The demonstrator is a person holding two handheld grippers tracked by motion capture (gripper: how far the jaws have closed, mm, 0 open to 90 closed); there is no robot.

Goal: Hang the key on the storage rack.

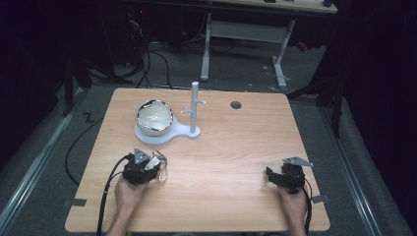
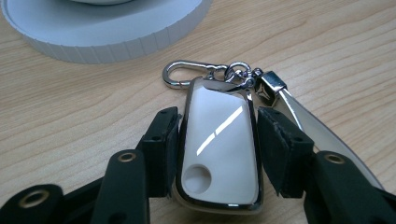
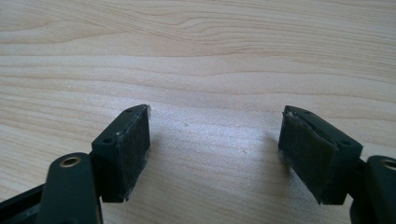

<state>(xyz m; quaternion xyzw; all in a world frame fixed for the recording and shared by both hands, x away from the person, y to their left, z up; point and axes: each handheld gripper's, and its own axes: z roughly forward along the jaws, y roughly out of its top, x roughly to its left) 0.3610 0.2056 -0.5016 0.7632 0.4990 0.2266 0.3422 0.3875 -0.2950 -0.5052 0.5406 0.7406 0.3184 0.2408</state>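
Note:
A glossy white key fob (image 2: 219,154) with a chrome rim lies flat on the wooden table (image 1: 221,157). Its metal carabiner clip (image 2: 180,74) and strap (image 2: 303,116) point toward the white stand. My left gripper (image 2: 218,116) is shut on the key fob, one black pad on each long side. In the high view the left gripper (image 1: 155,170) sits at the front left with the key fob (image 1: 161,166) at its tip. My right gripper (image 3: 215,116) stands open over bare wood, and the high view places the right gripper (image 1: 275,175) at the front right.
A white stand (image 1: 194,105) with an upright post and small pegs rises from a flat base (image 1: 183,131) at the table's back middle. A white bowl (image 1: 154,117) rests on that base. A round cable hole (image 1: 236,104) lies behind. The base rim (image 2: 116,44) is close ahead of the fob.

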